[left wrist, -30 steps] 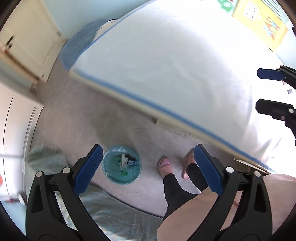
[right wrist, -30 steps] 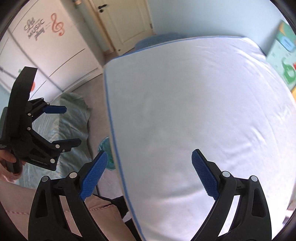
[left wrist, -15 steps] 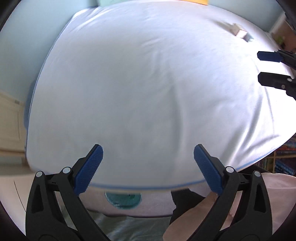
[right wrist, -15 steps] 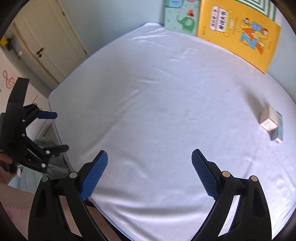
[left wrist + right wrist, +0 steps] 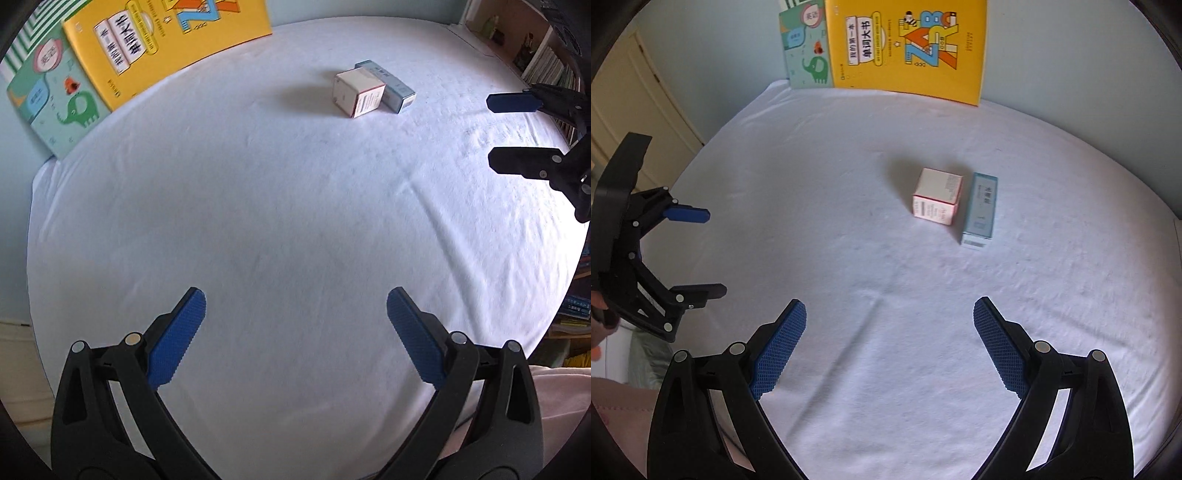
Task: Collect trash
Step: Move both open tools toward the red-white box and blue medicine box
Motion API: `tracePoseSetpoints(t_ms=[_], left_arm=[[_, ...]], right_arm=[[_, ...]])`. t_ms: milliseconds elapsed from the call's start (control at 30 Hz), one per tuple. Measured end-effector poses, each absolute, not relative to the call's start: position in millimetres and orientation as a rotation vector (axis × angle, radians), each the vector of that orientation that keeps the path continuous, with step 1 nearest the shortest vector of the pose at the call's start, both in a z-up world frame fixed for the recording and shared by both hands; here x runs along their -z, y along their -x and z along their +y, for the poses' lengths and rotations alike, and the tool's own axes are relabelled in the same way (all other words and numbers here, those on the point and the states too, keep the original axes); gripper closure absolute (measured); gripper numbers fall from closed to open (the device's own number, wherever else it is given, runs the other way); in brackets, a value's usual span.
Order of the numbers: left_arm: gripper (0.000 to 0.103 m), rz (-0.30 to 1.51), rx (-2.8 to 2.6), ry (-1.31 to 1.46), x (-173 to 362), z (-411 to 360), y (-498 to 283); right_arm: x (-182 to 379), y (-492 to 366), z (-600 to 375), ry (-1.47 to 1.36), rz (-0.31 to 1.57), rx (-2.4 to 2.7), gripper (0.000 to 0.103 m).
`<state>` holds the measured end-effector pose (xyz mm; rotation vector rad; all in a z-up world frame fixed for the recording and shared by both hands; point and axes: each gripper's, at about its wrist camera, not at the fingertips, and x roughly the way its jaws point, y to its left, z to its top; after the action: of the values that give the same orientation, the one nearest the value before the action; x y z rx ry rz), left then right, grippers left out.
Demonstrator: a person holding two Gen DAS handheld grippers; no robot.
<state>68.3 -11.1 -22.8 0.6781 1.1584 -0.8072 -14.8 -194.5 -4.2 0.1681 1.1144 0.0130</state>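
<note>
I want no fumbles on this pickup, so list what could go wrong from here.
1. The pink box and the blue box lie side by side, seemingly touching; closing on one may knock or drag the other.
2. The bed sheet is soft and creased, so pressing down might snag fabric in the jaws.
3. Both the right gripper and the left gripper are open and aimed the same way; they could collide.

You're facing a bed (image 5: 849, 258) under a white, slightly creased sheet, lit bright and even. Behind it rises a pale blue-green wall (image 5: 1071, 55), with large picture books — a yellow one (image 5: 908, 48) and a green one (image 5: 805, 51) — leaning against it. A cream door (image 5: 624, 118) stands to your left; a bookshelf (image 5: 546, 59) sits at the bed's right edge.
</note>
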Motion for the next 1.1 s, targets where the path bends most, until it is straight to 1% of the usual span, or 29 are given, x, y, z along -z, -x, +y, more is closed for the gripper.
tracePoseSetpoints(t_ms=[200, 400, 900, 1100], left_arm=[[0.007, 1.150, 0.846, -0.756, 28.4, -70.5, -85.5], [0.007, 1.153, 0.886, -0.836, 43.3, -108.3, -100.9], [0.007, 1.123, 1.018, -0.892, 70.3, -175.2, -140.7], [0.007, 1.087, 1.072, -0.915, 79.5, -193.1, -153.1]], right_arm=[[22.9, 0.8, -230.7, -0.177, 1.137, -0.012, 0.012], [40.3, -23.7, -248.6, -0.177, 1.147, -0.040, 0.012], [68.7, -65.9, -271.9, -0.172, 1.190, -0.085, 0.012], [73.2, -74.5, -274.1, -0.121, 1.191, -0.085, 0.014]])
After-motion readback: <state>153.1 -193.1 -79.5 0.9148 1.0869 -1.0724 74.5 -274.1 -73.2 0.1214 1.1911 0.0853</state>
